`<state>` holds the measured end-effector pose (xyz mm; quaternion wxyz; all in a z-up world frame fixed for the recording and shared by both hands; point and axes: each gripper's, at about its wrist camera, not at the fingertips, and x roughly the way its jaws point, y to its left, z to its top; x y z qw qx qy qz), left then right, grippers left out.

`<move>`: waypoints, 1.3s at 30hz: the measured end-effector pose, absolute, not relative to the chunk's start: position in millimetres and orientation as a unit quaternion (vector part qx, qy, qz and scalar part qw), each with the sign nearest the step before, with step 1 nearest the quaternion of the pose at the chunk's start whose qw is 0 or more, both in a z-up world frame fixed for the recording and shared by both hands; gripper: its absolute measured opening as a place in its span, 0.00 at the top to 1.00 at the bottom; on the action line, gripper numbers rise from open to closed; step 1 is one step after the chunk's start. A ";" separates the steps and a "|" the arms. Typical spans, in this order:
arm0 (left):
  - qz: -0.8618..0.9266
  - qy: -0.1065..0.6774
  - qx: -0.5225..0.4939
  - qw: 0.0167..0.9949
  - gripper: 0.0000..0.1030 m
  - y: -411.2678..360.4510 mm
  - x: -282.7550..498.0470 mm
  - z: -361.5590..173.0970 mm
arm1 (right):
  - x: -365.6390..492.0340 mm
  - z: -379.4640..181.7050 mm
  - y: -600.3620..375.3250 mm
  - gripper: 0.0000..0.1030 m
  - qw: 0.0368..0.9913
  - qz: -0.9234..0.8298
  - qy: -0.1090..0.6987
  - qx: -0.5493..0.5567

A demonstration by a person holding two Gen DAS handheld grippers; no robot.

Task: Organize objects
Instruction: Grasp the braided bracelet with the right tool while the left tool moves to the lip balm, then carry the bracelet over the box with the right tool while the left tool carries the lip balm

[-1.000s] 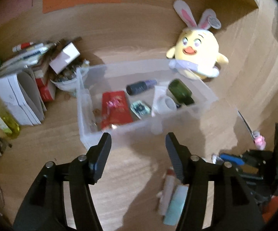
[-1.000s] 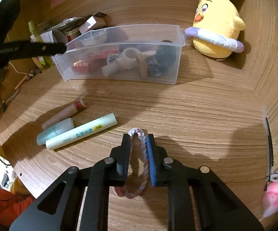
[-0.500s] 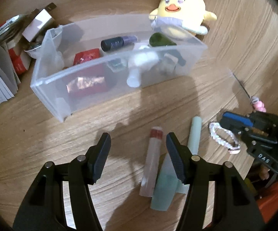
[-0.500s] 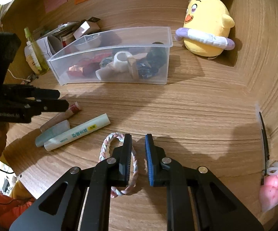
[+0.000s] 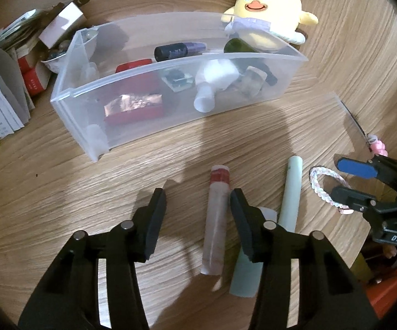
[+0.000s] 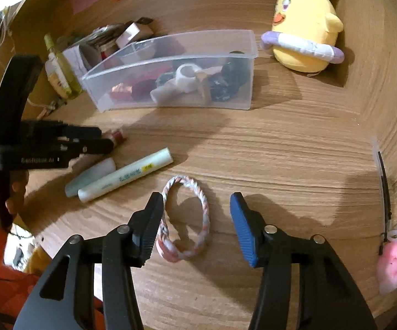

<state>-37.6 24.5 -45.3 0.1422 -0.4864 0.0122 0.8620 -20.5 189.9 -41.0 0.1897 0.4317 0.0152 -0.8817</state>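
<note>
A red-capped clear tube (image 5: 217,220) lies on the wooden table between my left gripper's (image 5: 197,200) closing jaws, close to the right finger; the pads do not press it. Beside it lie a mint tube (image 5: 290,192) and a pale teal tube (image 5: 246,272). My right gripper (image 6: 195,200) is opening over a pink-and-white braided bracelet (image 6: 184,220), which rests on the table against the left finger. The clear plastic bin (image 5: 184,60) behind them holds several small items. The right wrist view shows the left gripper (image 6: 102,139) over the tubes.
A yellow plush chick (image 6: 305,30) sits behind the bin's right end. A black hair clip with a pink charm (image 6: 393,264) lies at the right. Boxes and papers (image 5: 3,88) crowd the far left. A person's hand and orange sleeve (image 6: 3,275) hold the left gripper.
My left gripper dropped from over the bin to the tubes and its jaws narrowed. My right gripper opened and let go of the bracelet, which now lies flat.
</note>
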 end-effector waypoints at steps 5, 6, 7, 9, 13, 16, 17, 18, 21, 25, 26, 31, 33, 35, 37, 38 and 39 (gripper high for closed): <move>0.864 0.020 -0.484 0.138 0.52 21.4 -33.1 -45.8 | -12.8 -40.2 184.8 0.54 0.191 -0.881 0.035 0.431; 0.864 0.020 -0.483 0.137 0.54 21.0 -32.9 -45.9 | -11.6 -39.8 184.7 0.54 0.191 -0.882 0.037 0.430; 0.865 0.020 -0.483 0.137 0.55 20.6 -32.9 -46.0 | -10.2 -39.1 184.3 0.54 0.190 -0.882 0.039 0.429; 0.866 0.023 -0.481 0.136 0.56 20.3 -32.2 -46.1 | -8.0 -38.0 183.9 0.54 0.192 -0.881 0.040 0.430; 0.869 0.019 -0.475 0.139 0.67 20.7 -32.3 -46.4 | -3.2 -36.9 185.6 0.54 0.198 -0.880 0.031 0.431; 0.867 0.011 -0.476 0.146 0.81 19.6 -32.8 -46.3 | -1.7 -41.1 185.9 0.54 0.193 -0.877 0.032 0.440; 0.866 0.008 -0.476 0.150 0.85 19.3 -33.0 -46.3 | -0.9 -42.6 185.9 0.54 0.190 -0.876 0.034 0.442; 0.865 0.003 -0.477 0.154 0.86 18.7 -33.0 -46.3 | 0.5 -42.7 185.8 0.54 0.187 -0.878 0.038 0.439; 0.865 -0.010 -0.476 0.157 0.86 16.7 -33.4 -46.6 | 2.6 -43.8 185.4 0.54 0.178 -0.882 0.049 0.433; 0.867 -0.018 -0.474 0.150 0.86 16.0 -31.9 -47.4 | 2.6 -44.8 186.6 0.81 0.167 -0.889 0.054 0.423; 0.868 -0.018 -0.473 0.147 0.86 15.8 -31.2 -47.2 | 1.8 -44.3 187.4 0.86 0.167 -0.889 0.053 0.423; 0.875 -0.033 -0.461 0.141 0.86 11.5 -29.4 -40.7 | -4.1 -44.2 195.3 0.88 0.166 -0.892 0.022 0.420; 0.879 -0.039 -0.455 0.138 0.86 9.1 -29.0 -36.5 | -4.9 -43.5 195.0 0.90 0.160 -0.895 0.024 0.417; 0.883 -0.046 -0.447 0.137 0.86 7.0 -28.9 -31.4 | -5.2 -40.5 194.0 0.90 0.160 -0.897 0.025 0.411; 0.887 -0.051 -0.439 0.137 0.86 5.8 -28.2 -25.7 | -5.4 -35.4 192.8 0.90 0.158 -0.902 0.029 0.401; 0.889 -0.052 -0.435 0.137 0.86 5.7 -27.3 -23.3 | -6.3 -32.4 192.5 0.90 0.159 -0.904 0.030 0.396; 0.891 -0.052 -0.430 0.138 0.86 6.0 -26.5 -20.1 | -7.1 -29.2 192.2 0.90 0.160 -0.906 0.031 0.391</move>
